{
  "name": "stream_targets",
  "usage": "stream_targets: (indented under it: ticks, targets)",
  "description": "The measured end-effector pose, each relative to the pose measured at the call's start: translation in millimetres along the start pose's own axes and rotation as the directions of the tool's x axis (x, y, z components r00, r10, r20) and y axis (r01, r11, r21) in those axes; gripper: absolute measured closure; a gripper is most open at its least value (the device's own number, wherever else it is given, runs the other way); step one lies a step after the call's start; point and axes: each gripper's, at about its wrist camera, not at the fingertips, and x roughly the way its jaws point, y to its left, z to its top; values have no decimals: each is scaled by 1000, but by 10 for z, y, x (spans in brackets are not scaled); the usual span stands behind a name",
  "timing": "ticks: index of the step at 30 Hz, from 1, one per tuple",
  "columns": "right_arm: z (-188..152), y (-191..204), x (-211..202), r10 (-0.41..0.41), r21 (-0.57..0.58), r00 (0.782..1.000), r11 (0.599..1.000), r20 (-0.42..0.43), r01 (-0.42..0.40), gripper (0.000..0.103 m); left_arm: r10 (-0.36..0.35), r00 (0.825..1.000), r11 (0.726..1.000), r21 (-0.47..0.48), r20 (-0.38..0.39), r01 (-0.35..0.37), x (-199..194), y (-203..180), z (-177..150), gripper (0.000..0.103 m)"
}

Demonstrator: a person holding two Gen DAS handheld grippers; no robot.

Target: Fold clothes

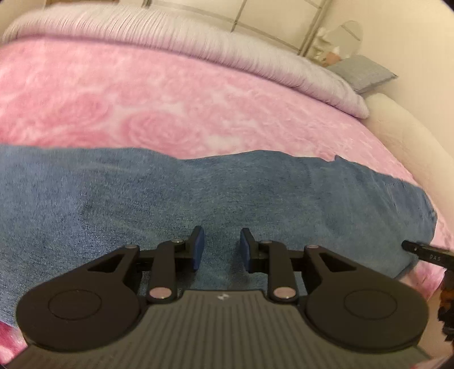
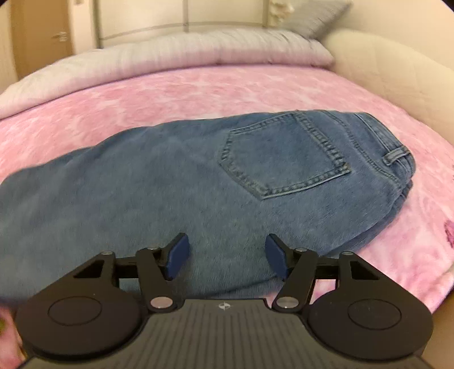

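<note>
A pair of blue jeans (image 1: 198, 193) lies flat across a pink rose-patterned blanket (image 1: 142, 108), folded lengthwise. In the right wrist view the jeans (image 2: 198, 181) show a back pocket (image 2: 283, 159) and the waistband with a belt loop (image 2: 395, 154) at the right end. My left gripper (image 1: 222, 237) hovers just above the denim, its blue pads a small gap apart with nothing between them. My right gripper (image 2: 227, 244) is open wider over the jeans near the seat, also holding nothing. The tip of the other gripper (image 1: 425, 251) shows at the right edge of the left wrist view.
A pale lilac duvet (image 1: 198, 42) is bunched along the far side of the bed. A grey cushion (image 1: 366, 72) lies near the cream padded headboard (image 1: 397, 130). A metal frame (image 1: 283, 20) stands against the wall. A door (image 2: 42, 37) is at the far left.
</note>
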Motion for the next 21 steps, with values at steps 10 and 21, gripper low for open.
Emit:
stream_targets:
  ticks: [10, 21]
  targets:
    - [-132, 298, -504, -44, 18, 996, 999, 76, 43, 39, 54, 991, 999, -1, 125, -54, -610, 197, -219, 71]
    - [-439, 1028, -494, 49, 94, 998, 994, -36, -45, 28, 294, 950, 948, -158, 101, -277, -1063, 839, -380, 75]
